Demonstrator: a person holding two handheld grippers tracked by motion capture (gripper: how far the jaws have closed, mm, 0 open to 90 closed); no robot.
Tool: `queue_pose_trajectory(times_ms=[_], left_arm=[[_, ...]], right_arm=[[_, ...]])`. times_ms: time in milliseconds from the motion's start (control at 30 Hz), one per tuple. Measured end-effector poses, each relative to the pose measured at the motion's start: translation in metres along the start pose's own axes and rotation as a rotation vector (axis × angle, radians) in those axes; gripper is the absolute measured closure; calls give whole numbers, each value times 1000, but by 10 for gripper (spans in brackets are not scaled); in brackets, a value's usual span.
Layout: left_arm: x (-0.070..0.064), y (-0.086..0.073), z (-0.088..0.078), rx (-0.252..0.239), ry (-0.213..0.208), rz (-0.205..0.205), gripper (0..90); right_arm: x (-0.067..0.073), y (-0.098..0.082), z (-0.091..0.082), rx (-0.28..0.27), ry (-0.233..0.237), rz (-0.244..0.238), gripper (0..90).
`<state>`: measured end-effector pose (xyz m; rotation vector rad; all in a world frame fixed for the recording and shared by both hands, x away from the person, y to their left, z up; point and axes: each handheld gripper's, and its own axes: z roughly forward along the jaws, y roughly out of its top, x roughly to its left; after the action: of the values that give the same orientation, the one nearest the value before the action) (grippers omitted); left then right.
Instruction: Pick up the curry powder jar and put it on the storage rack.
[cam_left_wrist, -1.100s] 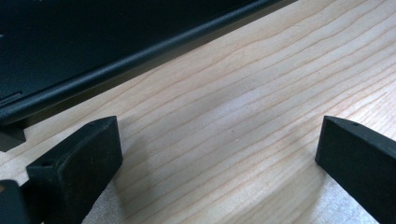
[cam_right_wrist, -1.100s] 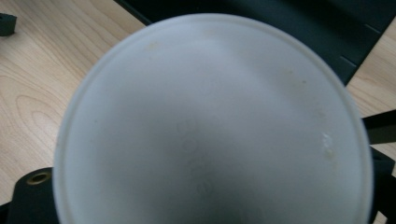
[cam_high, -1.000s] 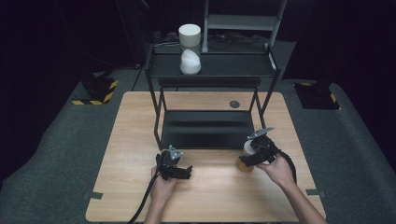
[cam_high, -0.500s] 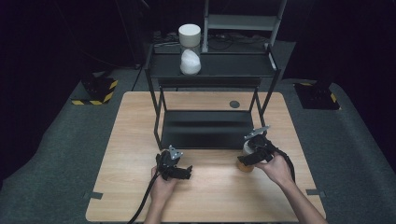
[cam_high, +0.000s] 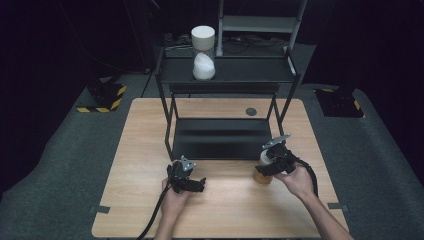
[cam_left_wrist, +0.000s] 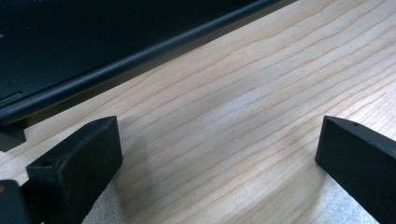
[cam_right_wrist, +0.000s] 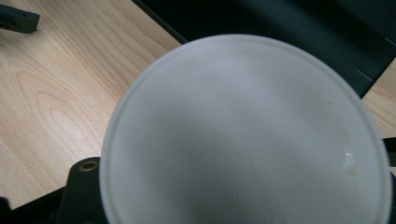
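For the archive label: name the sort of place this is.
Probably a lab recording station: a bare wooden table with a black metal rack, dark surroundings, hazard-striped stand bases on grey carpet, and handheld grippers with trailing cables.

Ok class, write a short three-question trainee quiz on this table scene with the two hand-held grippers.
1. True or false: the left gripper has its jaws apart over bare wood.
2. What does the right gripper close on?
A. a black tray
B. a white-lidded jar
C. a cable
3. What stands on the top shelf of the black rack?

Key
1. True: nothing lies between its jaws.
2. B: the white-lidded jar, its contents amber, stands on the wooden table; the jaws have just been closing around it.
3. A second jar with white contents.
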<state>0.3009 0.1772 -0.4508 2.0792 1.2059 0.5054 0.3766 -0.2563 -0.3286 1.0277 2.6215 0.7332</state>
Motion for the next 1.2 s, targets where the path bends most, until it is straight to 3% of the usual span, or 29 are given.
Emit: queue_pose_trajectory(times_ms=[533,1000,1200], left_arm=[[0,0,0,0,0,0,5],[0,0,0,0,0,0,5],[0,0,0,0,0,0,5]], right_arm=[[-1,-1,-2,-15,-1,-4,344],[-6,1,-19,-42,7,6,344],[-7,6,-36,-64,3,-3,344]])
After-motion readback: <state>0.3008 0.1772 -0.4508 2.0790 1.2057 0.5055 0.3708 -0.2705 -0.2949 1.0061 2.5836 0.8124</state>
